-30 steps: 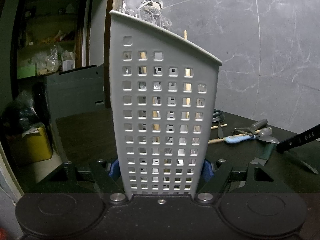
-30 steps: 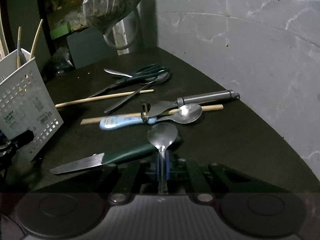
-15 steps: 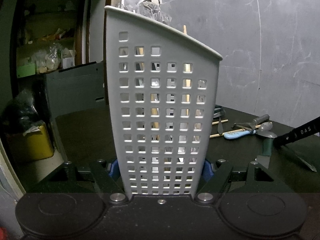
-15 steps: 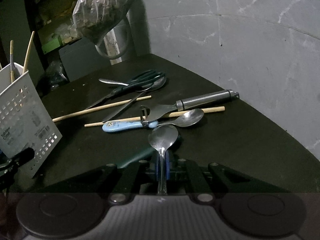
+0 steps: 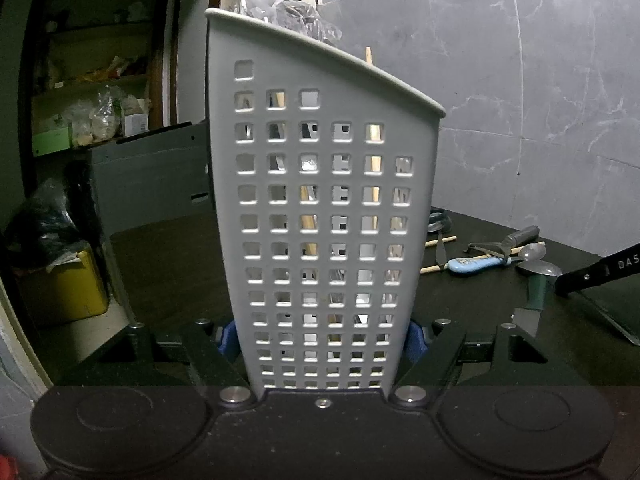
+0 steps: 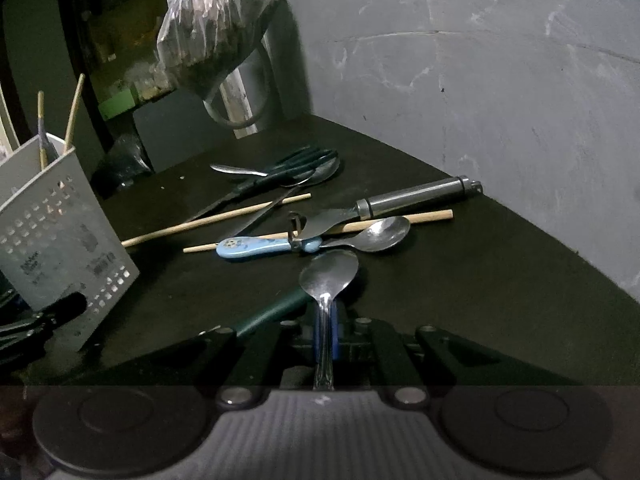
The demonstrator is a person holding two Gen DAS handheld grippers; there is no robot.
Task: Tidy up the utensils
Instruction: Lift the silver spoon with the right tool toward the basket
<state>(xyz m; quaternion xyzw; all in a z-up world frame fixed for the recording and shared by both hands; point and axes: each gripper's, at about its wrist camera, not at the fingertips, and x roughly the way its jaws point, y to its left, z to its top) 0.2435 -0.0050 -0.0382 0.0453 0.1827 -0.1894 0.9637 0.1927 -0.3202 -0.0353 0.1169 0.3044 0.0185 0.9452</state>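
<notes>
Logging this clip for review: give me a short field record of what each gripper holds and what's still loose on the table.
left gripper: shut on caddy, held upright
right gripper: shut on spoon handle, bowl pointing forward
in caddy: chopsticks
loose on table: blue-handled spoon, peeler, two chopsticks, green-handled knife, far utensil pile
stage: spoon not yet in caddy

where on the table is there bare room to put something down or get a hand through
Free: the dark tabletop right of the held spoon, out to the table edge by the grey wall, and the strip between the white caddy and the blue-handled utensil. Crowded: the middle, where chopsticks, the peeler, spoons and scissors overlap.
</notes>
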